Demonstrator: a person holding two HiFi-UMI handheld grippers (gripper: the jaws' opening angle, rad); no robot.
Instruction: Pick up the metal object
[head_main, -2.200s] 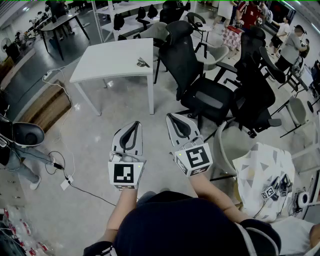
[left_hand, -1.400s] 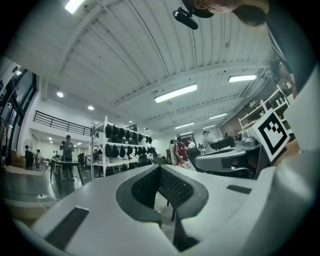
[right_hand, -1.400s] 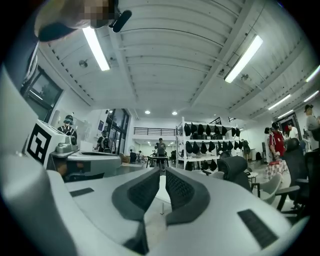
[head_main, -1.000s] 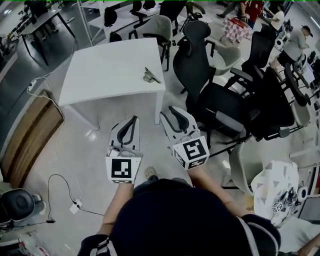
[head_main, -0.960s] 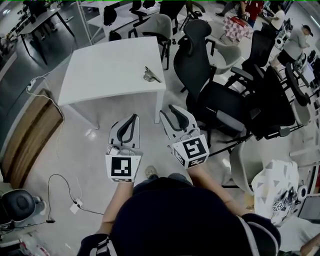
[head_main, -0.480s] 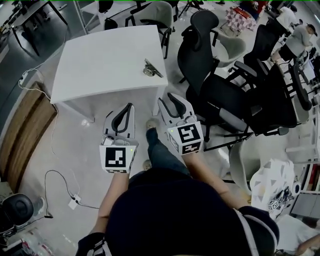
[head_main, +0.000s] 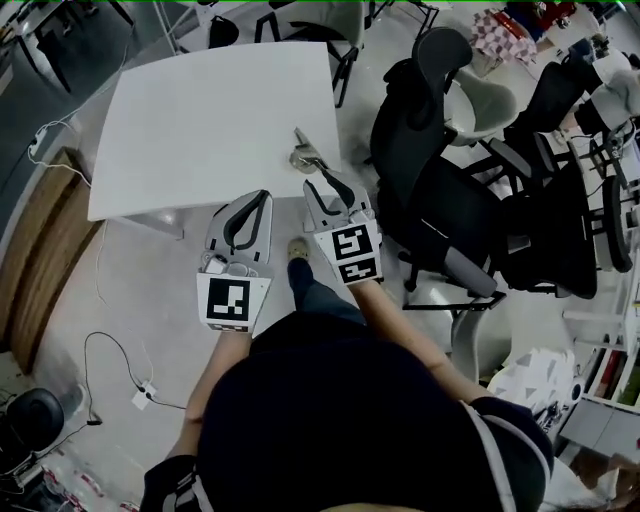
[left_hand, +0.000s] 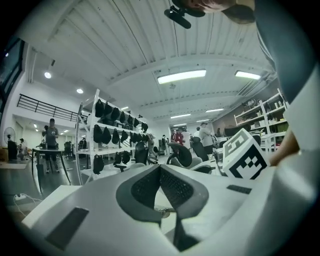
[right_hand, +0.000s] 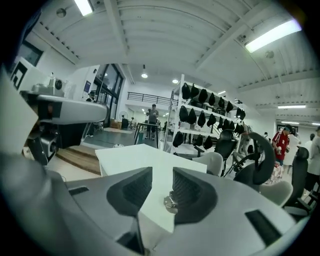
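They've walked right up to the square white table (head_main: 200, 110). The small shiny metal object (head_main: 304, 156), on its near right corner, now sits just beyond the right hand-held gripper (head_main: 324, 188), whose jaws are slightly spread and empty. The left hand-held gripper (head_main: 262, 198) stays pressed together. I'd say reaching comes next.

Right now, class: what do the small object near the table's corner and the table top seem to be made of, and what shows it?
Small object: apparently bare metal with a shiny finish. It looks silvery-grey with bright glints in the right gripper view.
Table top: smooth matte white, probably laminate or painted board. The colour is even with no grain, and the core is not visible.
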